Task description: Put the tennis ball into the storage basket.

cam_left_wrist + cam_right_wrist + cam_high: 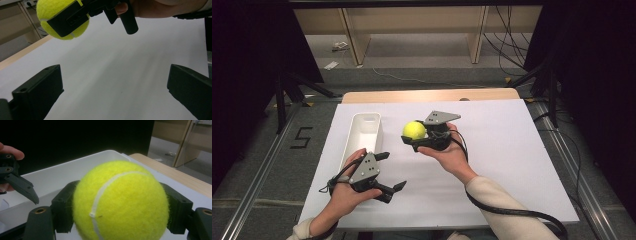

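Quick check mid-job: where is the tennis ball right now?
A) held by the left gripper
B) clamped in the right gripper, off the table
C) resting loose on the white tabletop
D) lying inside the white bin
B: the tennis ball sits squeezed between the jaws of the right gripper, held beside the white bin, while the left gripper is open with nothing in it.

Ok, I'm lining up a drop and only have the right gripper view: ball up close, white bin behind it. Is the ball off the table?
Observer: Yes. In the high view the right gripper holds the tennis ball above the white table cover, just right of the bin.
Operator: Anything in the bin?
Observer: It looks empty from above.
Operator: And the left gripper?
Observer: The left gripper is open, holding nothing, near the bin's front end.
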Tool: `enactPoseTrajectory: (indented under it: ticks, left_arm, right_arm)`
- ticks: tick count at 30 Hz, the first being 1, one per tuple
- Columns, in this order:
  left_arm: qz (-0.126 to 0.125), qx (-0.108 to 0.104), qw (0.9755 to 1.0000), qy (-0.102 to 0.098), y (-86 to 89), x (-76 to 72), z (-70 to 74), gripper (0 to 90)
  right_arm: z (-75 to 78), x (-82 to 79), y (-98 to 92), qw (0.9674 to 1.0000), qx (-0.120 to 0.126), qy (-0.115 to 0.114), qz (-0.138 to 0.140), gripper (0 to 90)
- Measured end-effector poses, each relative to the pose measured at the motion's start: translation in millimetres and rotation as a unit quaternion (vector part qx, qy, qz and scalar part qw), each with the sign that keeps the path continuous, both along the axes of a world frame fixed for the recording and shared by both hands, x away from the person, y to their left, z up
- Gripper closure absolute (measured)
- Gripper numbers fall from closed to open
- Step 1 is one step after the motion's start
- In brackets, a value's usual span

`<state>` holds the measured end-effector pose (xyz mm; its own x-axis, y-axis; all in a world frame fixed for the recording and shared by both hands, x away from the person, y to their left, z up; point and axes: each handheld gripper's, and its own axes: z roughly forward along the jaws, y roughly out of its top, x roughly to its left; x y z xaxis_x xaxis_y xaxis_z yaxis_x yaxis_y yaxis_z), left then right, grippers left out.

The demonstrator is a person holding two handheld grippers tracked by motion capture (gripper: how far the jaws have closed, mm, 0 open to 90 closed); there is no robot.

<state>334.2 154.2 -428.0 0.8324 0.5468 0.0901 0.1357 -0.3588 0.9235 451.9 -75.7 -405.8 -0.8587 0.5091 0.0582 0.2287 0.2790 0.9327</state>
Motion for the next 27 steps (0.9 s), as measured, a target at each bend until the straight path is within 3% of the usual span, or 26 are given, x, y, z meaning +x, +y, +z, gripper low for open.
enactPoseTrajectory:
  ticks: [27]
  left_arm:
    - [-0.002,0.0,1.0,0.001,-0.2,-0.6,-0.5,0.0]
  right_arm:
    - [-0.5,2.5,13.9,1.0,-0.001,0.001,0.009,26.6]
